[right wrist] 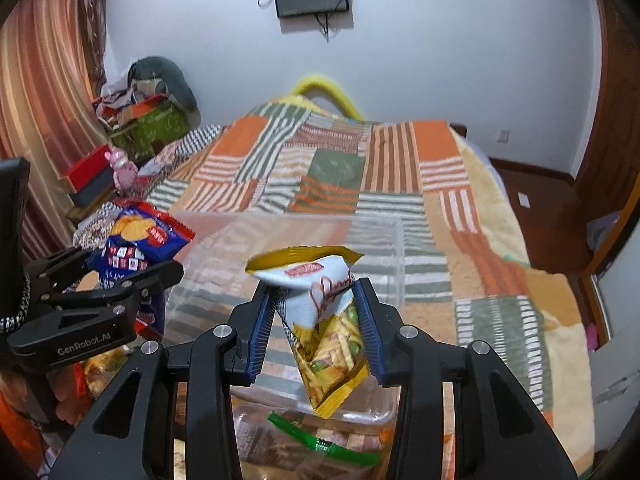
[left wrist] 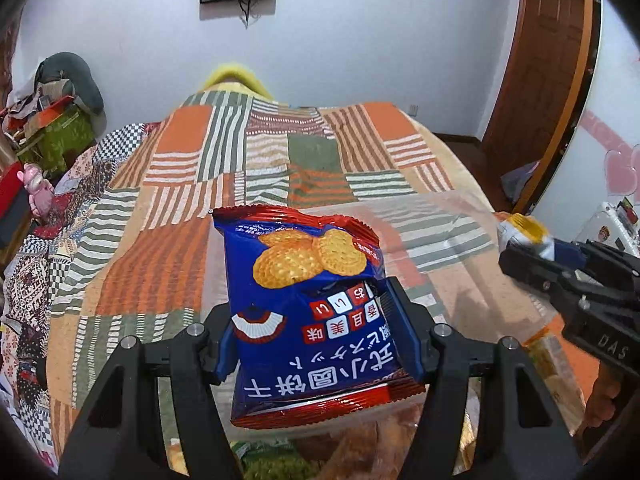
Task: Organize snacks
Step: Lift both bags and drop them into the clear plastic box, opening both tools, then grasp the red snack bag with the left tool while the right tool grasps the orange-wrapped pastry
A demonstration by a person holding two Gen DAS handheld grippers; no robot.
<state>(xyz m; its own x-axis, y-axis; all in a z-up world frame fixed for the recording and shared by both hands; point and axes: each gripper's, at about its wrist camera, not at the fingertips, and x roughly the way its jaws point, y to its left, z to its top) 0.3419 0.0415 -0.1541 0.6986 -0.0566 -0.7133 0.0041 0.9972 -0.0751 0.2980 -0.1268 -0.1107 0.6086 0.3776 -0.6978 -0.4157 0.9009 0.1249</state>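
Note:
My left gripper [left wrist: 308,316] is shut on a blue biscuit packet [left wrist: 296,280] with red crimped ends, held in the air above the near end of a clear plastic bin [left wrist: 440,216]. My right gripper [right wrist: 314,312] is shut on a white and yellow snack packet [right wrist: 324,316], held above the same bin [right wrist: 376,240]. In the right wrist view the left gripper [right wrist: 132,268] and its blue packet [right wrist: 140,240] sit at the left. In the left wrist view the right gripper [left wrist: 532,256] shows at the right edge with its packet [left wrist: 524,232].
The bin lies on a bed with a patchwork orange, green and white blanket [right wrist: 332,168]. More snack packets [right wrist: 320,444] lie below the grippers. A cluttered bedside pile [right wrist: 140,112] stands at far left. A wooden door [left wrist: 536,60] is at right.

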